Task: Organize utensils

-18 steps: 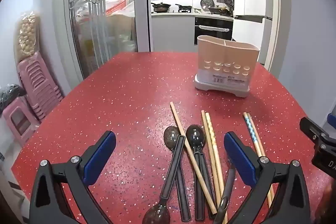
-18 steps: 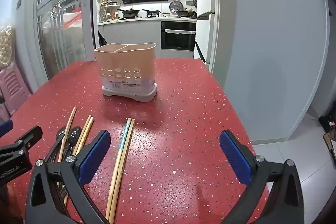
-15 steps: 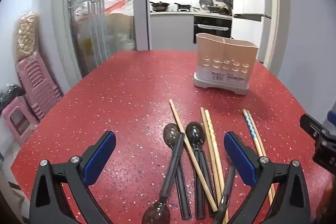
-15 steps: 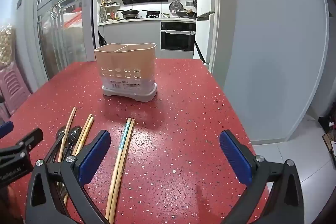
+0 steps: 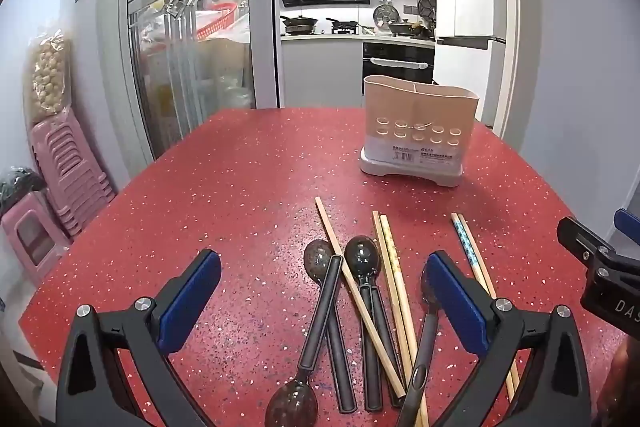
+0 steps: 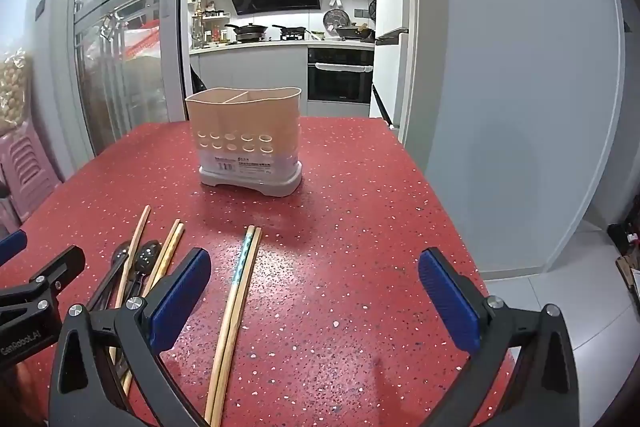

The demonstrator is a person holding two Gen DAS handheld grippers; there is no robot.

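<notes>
A beige two-compartment utensil holder (image 5: 418, 131) (image 6: 246, 139) stands upright at the far side of the red speckled table (image 5: 240, 187). Near the front edge lie several dark spoons (image 5: 362, 263) and wooden chopsticks (image 5: 390, 267), partly crossed. A separate chopstick pair (image 6: 236, 299) with a blue-patterned end lies to their right. My left gripper (image 5: 324, 301) hangs open above the spoons, touching nothing. My right gripper (image 6: 316, 301) is open over bare table, with the chopstick pair just inside its left finger (image 6: 180, 299). Spoon handles run out of view below.
The table's right edge (image 6: 452, 227) drops to a tiled floor beside a grey wall. Pink stacked stools (image 5: 68, 171) stand left of the table. Glass sliding doors (image 5: 188, 47) and a kitchen lie behind. The right gripper's body (image 5: 600, 275) shows at the left view's right edge.
The left gripper's view has tilted up slightly, so the utensils and holder sit a little lower in its frame. The right gripper has kept still. Nothing on the table moved.
</notes>
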